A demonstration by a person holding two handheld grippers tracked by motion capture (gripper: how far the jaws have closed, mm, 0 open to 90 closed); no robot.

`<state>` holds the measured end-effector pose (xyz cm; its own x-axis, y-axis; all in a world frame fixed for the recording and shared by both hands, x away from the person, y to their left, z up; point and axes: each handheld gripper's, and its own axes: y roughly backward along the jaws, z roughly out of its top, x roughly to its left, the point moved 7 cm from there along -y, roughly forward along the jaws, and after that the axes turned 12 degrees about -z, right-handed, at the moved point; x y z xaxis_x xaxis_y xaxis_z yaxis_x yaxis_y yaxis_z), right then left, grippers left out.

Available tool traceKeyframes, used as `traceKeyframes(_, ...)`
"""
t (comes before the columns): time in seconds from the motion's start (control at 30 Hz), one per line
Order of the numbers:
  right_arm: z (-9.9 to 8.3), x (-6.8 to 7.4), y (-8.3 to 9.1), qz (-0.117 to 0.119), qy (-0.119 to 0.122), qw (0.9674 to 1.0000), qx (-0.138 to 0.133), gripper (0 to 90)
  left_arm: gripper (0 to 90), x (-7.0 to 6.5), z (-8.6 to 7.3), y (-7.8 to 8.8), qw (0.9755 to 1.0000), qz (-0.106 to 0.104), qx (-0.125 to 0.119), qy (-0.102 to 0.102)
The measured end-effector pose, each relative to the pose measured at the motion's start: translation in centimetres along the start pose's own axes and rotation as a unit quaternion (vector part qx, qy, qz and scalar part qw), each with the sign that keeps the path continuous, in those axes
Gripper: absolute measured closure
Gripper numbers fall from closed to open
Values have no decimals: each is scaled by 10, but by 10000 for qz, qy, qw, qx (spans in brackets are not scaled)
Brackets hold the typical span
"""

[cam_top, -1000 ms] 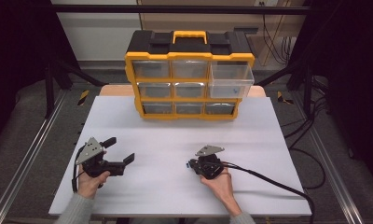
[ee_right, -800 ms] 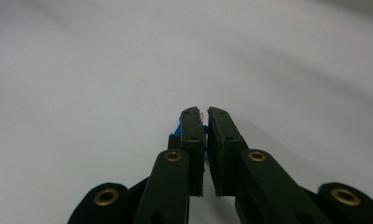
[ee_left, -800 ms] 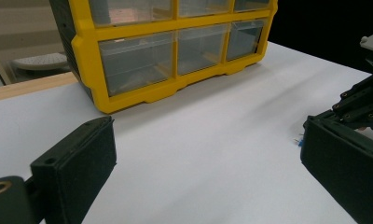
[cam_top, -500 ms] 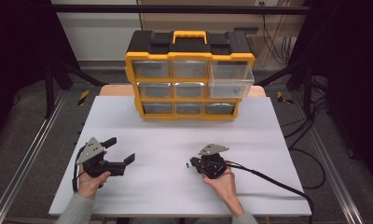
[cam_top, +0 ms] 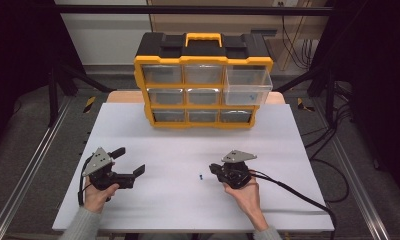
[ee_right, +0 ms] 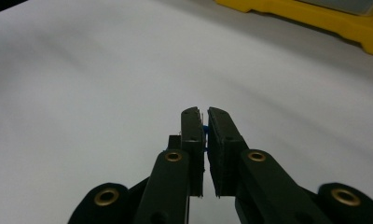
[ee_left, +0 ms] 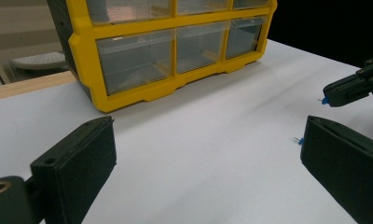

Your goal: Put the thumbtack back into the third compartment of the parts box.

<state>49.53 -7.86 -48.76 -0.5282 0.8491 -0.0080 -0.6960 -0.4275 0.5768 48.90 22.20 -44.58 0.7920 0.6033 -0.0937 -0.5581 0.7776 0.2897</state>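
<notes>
right gripper (ee_right: 204, 122) is pinched tight on a tiny blue part (ee_right: 205, 135) just above the white table (cam_top: 288, 150), probably bound for the pulled-out drawer (cam_top: 248, 86) of the yellow organizer (cam_top: 203, 82), while the left gripper (ee_left: 208, 154) waits wide open near another blue bit (cam_top: 200, 176).

- One yellow-and-black plastic drawer cabinet (cam_top: 203, 80) at the white table's (cam_top: 288, 150) far edge
- Nine clear drawers, one (cam_top: 248, 85) pulled out
- Two small blue parts: one (cam_top: 201, 176) on the table, one (ee_right: 204, 135) pinched
- Two black two-jaw grippers (cam_top: 129, 163) (cam_top: 213, 169)
</notes>
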Motion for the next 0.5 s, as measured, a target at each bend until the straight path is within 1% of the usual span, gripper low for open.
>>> traceKeyframes(0.13, 4, -6, 6, -12, -9, 10000, -96, 859, 27, 0, 0, 0, 10000, -1, 5, -1)
traceKeyframes(0.17, 6, -7, 8, -26, -60, 9999, -109, 859, 27, 0, 0, -1, 10000, -1, -6, 1)
traceKeyframes(0.2, 7, -8, 9, -34, -17, 9998, -172, 858, 27, 0, -1, -1, 10000, -3, 0, 5)
traceKeyframes(0.3, 11, -12, 14, -22, -51, 9997, -234, 859, 27, 0, -1, -1, 10000, -7, 20, -1)
traceKeyframes(0.33, 12, -14, 16, -42, -45, 9996, -273, 859, 27, 0, -1, -1, 10000, -8, 16, 2)
traceKeyframes(0.37, 13, -15, 18, -64, -103, 9996, -263, 859, 27, 0, -1, -1, 10000, -6, 14, 2)
traceKeyframes(0.4, 14, -16, 18, -60, -48, 9995, -312, 858, 27, 0, -1, -1, 10000, -4, 12, 3)
traceKeyframes(0.5, 18, -21, 22, -108, -99, 9992, -383, 859, 27, 0, -1, -1, 10000, -6, 14, 0)
